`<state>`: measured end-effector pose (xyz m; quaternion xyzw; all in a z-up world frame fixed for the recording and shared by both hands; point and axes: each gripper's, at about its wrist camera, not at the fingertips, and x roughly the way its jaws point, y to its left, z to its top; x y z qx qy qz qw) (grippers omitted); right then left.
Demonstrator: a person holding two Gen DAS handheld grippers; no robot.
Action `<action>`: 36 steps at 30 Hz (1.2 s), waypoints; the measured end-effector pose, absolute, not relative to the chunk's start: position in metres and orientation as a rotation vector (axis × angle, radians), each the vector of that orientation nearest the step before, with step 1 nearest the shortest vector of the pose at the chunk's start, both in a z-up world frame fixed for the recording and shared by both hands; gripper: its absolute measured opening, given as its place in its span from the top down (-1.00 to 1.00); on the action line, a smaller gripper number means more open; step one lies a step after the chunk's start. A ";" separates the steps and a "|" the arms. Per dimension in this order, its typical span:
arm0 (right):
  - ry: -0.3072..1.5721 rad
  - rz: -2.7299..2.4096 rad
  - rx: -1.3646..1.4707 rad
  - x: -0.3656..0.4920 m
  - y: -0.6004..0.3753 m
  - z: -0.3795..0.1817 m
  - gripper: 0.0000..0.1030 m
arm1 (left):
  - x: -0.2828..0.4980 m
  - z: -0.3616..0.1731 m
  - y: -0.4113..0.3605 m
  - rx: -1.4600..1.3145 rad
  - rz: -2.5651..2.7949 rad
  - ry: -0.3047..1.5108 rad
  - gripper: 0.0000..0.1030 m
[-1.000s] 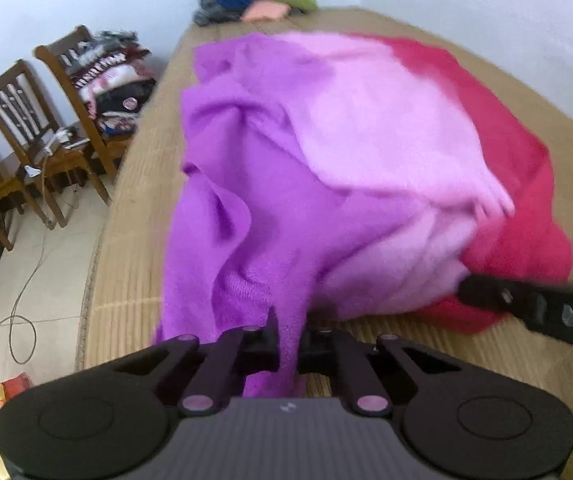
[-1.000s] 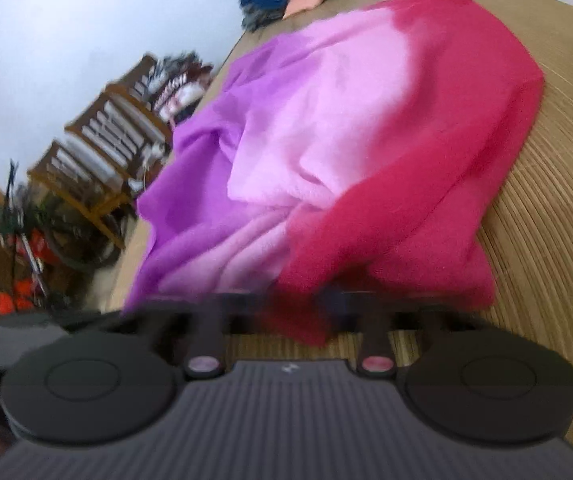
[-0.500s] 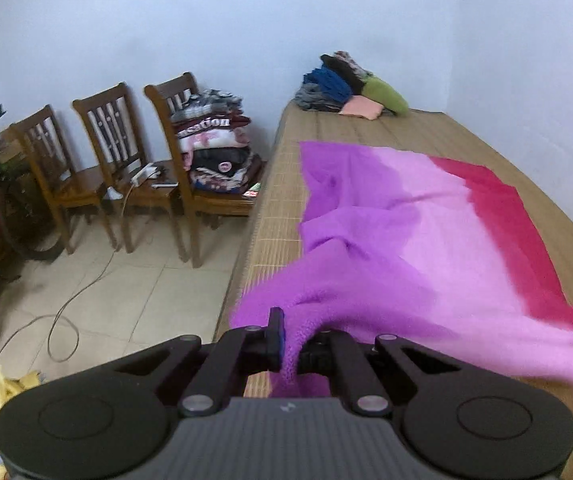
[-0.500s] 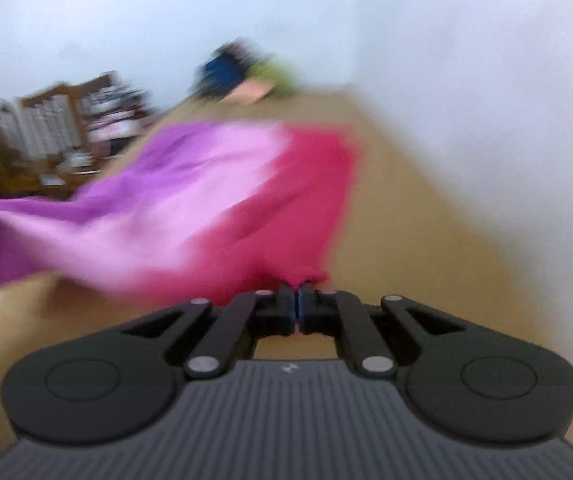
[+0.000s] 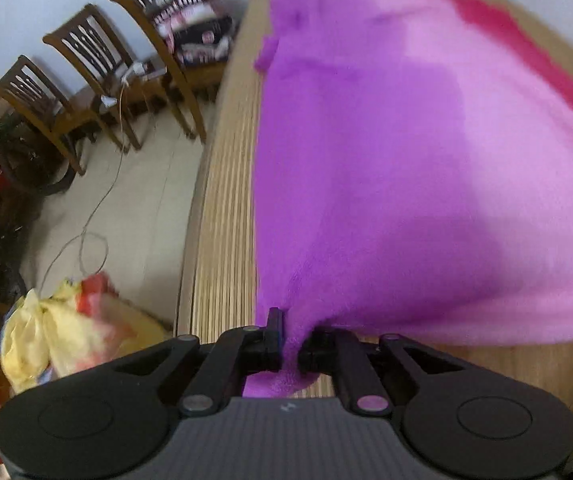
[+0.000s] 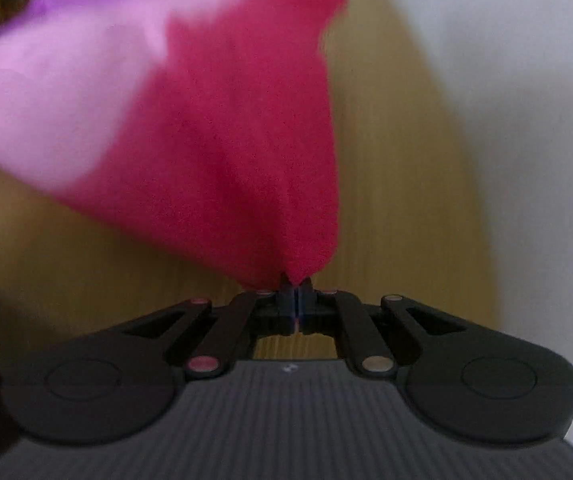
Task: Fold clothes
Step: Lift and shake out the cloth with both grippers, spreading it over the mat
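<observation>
While cloth (image 5: 386, 168) spans mat (image 5: 222, 216) | left gripper (image 5: 291, 344) jaws opening around purple corner | right gripper (image 6: 295, 300) jaws clamp red

The cloth (image 5: 386, 168) looks fuzzy, matt fleece. The counter (image 5: 222, 216) is ribbed woven matting. Each tool (image 5: 291, 344) is matt black plastic; the chairs (image 5: 86, 64) are glossy dark wood.

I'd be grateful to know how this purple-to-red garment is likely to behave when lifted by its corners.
Probably very floppy: the garment sags between the left gripper, whose jaws are opening with purple cloth between them, and the right gripper, shut on the red corner. Likely light and fuzzy, so seldom slippery.
</observation>
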<state>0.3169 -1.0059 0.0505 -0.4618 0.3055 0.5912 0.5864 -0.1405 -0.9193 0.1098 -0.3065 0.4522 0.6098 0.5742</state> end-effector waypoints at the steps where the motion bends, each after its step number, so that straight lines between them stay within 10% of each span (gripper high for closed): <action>1: 0.790 1.388 -1.114 0.322 -1.008 0.039 0.88 | -0.138 0.105 -0.923 -0.725 1.416 1.090 0.77; 9: 0.743 1.388 -0.843 0.375 -1.025 0.063 -0.07 | -0.139 0.123 -0.923 -0.659 1.325 1.137 0.61; 19: 1.019 1.396 -0.567 0.387 -1.077 0.021 -0.13 | -0.109 0.141 -0.915 -0.547 1.235 1.101 0.56; 24: 0.991 1.386 -0.495 0.373 -1.090 0.015 -0.01 | -0.110 0.129 -0.897 -0.545 1.208 1.112 0.55; 27: 0.989 1.419 -0.521 0.366 -1.079 0.012 0.89 | -0.120 0.119 -0.892 -0.581 1.246 1.110 0.55; 36: 0.287 1.419 -0.618 0.350 -1.056 0.177 0.92 | -0.129 0.111 -0.907 -0.631 1.265 1.092 0.58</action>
